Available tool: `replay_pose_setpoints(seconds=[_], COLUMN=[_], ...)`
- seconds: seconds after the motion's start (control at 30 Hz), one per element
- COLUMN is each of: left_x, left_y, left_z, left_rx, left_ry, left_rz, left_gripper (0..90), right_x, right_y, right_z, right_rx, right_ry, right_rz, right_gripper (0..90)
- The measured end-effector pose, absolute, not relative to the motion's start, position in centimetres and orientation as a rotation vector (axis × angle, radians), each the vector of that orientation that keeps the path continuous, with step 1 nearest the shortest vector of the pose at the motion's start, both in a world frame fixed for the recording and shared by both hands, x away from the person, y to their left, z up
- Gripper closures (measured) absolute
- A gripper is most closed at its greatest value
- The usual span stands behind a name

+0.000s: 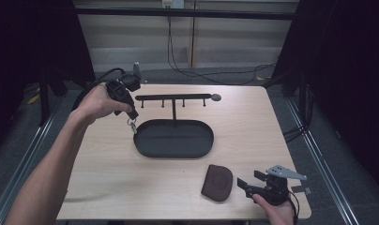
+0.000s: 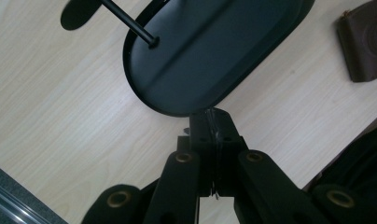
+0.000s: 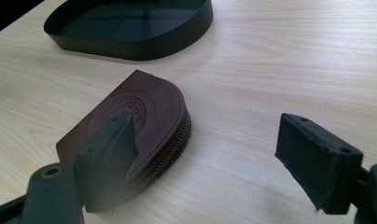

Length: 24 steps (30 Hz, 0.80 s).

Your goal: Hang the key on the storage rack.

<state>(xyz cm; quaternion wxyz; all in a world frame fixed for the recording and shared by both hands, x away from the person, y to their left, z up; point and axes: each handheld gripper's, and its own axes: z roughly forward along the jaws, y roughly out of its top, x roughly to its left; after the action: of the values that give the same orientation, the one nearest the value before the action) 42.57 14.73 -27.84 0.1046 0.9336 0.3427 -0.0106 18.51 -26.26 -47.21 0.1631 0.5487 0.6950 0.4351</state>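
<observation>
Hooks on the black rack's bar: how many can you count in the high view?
4 hooks hang under the bar: at and. None seems hidden.

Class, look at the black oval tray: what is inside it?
The black oval tray holds nothing loose; only the hook stand's post rises from its far edge. The left gripper hides a sliver of the rim.

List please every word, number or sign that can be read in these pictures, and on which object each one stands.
None can be read.
Brown leather pouch: a round embossed stamp with a ring of letters, too blurred to read.
Black tray, hook stand, left tongs and right tongs: no text visible.
</observation>
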Motion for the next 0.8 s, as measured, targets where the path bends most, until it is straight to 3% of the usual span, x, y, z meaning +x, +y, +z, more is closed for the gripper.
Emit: replay_pose_setpoints(seconds=[0.8], left_x=[45.9], left_y=[13.3], left_z=[-27.4], left_rx=[2.699], left_ry=[1.078], left_rz=[-0.021], left_gripper=[89.5], right_x=[18.5], right_y=[-26.4], right_z=[-47.2], right_rx=[1.569], right_ry=[1.986], right_rz=[1.256], right_gripper=[19.8])
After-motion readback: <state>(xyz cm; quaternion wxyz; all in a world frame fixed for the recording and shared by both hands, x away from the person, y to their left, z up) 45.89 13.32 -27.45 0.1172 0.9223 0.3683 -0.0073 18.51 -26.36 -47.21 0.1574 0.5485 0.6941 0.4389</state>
